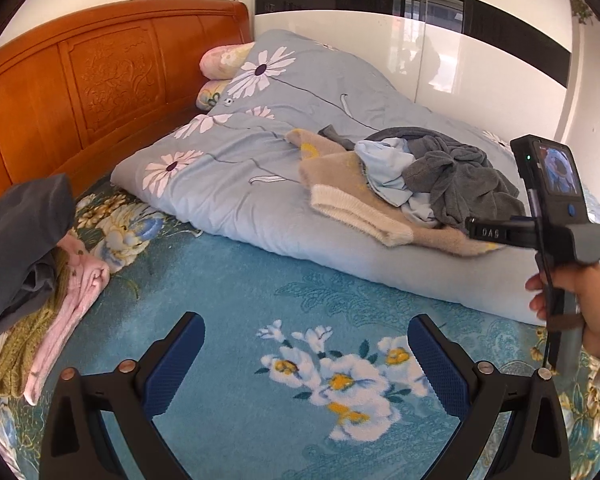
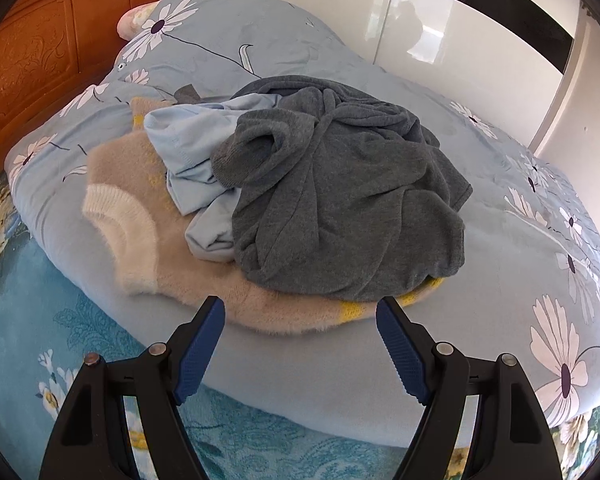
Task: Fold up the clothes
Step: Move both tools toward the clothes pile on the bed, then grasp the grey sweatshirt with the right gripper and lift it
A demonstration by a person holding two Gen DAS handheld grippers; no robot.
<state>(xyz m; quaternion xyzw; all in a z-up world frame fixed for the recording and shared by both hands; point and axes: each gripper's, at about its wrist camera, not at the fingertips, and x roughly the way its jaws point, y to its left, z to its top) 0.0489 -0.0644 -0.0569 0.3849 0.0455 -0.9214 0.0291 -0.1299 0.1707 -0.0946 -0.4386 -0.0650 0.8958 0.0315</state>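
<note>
A heap of unfolded clothes lies on a light blue daisy quilt (image 2: 340, 380): a grey knit top (image 2: 340, 200) on top, a pale blue garment (image 2: 192, 140) under its left side, and a beige fuzzy sweater (image 2: 140, 216) with a cream cuff at the bottom. The heap also shows in the left wrist view (image 1: 420, 184). My right gripper (image 2: 300, 312) is open and empty, just short of the sweater's near edge. My left gripper (image 1: 306, 328) is open and empty above the blue flowered bedspread (image 1: 260, 300). A stack of folded clothes (image 1: 40, 280) lies at its left.
An orange wooden headboard (image 1: 80, 80) stands at the back left, with pink pillows (image 1: 220, 60) beside it. A glossy white wardrobe (image 1: 420, 52) runs behind the bed. The right hand-held gripper body (image 1: 552, 208) shows at the right edge of the left wrist view.
</note>
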